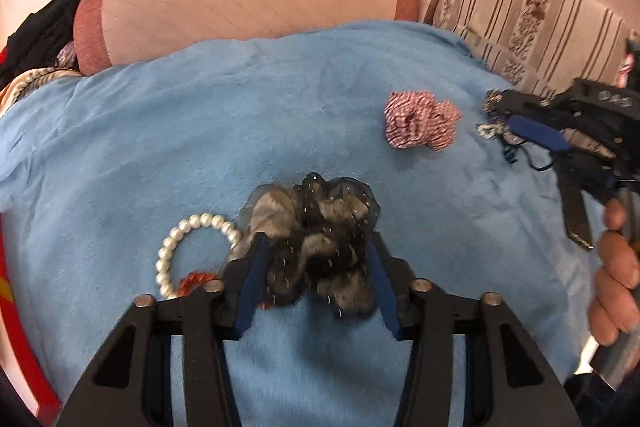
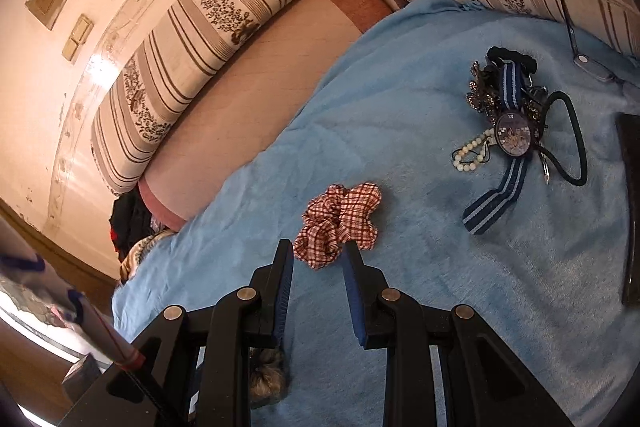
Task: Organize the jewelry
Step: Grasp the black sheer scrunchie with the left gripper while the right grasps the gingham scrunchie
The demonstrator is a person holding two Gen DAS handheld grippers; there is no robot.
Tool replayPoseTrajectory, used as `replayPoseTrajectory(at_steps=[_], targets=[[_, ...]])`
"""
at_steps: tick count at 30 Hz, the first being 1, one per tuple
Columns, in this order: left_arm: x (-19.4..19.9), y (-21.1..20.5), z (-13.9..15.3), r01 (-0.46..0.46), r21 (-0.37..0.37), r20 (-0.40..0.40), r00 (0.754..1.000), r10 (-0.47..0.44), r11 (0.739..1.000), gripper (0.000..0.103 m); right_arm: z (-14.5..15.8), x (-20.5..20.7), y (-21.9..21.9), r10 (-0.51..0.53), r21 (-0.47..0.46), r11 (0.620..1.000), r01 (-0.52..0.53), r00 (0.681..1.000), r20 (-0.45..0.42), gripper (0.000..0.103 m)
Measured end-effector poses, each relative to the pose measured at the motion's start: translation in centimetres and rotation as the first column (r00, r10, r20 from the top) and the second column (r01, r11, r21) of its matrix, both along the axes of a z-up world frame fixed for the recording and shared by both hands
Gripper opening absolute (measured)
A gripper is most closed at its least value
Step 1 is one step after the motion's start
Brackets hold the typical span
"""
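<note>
My left gripper (image 1: 316, 245) is shut on a grey and black sheer scrunchie (image 1: 316, 227), which bulges between its blue pads on the blue blanket (image 1: 160, 131). A pearl bracelet (image 1: 188, 247) and a small orange-red piece (image 1: 196, 279) lie just left of it. My right gripper (image 2: 318, 247) is open and empty, its tips just short of a red checked scrunchie (image 2: 340, 223); that scrunchie also shows in the left wrist view (image 1: 420, 125). A pile with a blue-striped watch (image 2: 514, 135), a pearl strand (image 2: 472, 151), a black hair tie (image 2: 576, 139) and brooches lies at the right.
Striped cushions (image 2: 192, 39) and a pink mattress edge (image 1: 248, 7) border the blanket. Dark clothing (image 2: 128, 219) lies at the left. A dark flat object (image 2: 630, 203) sits at the blanket's right edge. Glasses (image 2: 588, 61) lie near the pile.
</note>
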State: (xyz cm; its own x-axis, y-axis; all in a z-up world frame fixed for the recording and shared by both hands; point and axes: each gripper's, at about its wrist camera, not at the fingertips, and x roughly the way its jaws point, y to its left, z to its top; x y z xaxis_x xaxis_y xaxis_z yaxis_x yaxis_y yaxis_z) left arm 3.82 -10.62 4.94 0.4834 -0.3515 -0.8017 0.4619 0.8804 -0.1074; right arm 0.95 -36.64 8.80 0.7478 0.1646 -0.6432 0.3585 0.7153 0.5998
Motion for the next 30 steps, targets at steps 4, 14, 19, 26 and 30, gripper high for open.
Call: replayPoseTrajectory(at_steps=[4, 14, 19, 26, 30], targets=[[-0.4, 0.7, -0.5, -0.01, -0.01, 0.018, 1.0, 0.01, 1.0, 0.016, -0.5, 0.8, -0.3, 0.0, 0.004, 1.0, 0.0, 1.0, -0.015, 0.034], [-1.0, 2.3, -0.9, -0.004, -0.041, 0.027, 1.0, 0.006, 0.999, 0.016, -4.6, 5.8, 0.1, -0.006, -0.07, 0.998, -0.004, 0.99, -0.139, 0.048], [-0.7, 2.9, -1.1, -0.009, -0.073, 0.035, 0.999, 0.012, 0.997, 0.015, -6.1, 6.9, 0.0, 0.037, -0.05, 0.998, -0.045, 0.987, -0.155, 0.004], [-1.4, 4.6, 1.3, -0.027, -0.118, 0.074, 0.997, 0.036, 0.993, 0.015, -0.4, 4.5, 1.8, 0.035, -0.17, 0.985, -0.039, 0.999, -0.025, 0.004], [-2.1, 6.2, 3.1, -0.06, -0.141, 0.089, 0.993, 0.073, 0.988, 0.015, 2.0, 2.8, 2.7, 0.073, -0.171, 0.983, -0.063, 0.996, 0.051, 0.004]])
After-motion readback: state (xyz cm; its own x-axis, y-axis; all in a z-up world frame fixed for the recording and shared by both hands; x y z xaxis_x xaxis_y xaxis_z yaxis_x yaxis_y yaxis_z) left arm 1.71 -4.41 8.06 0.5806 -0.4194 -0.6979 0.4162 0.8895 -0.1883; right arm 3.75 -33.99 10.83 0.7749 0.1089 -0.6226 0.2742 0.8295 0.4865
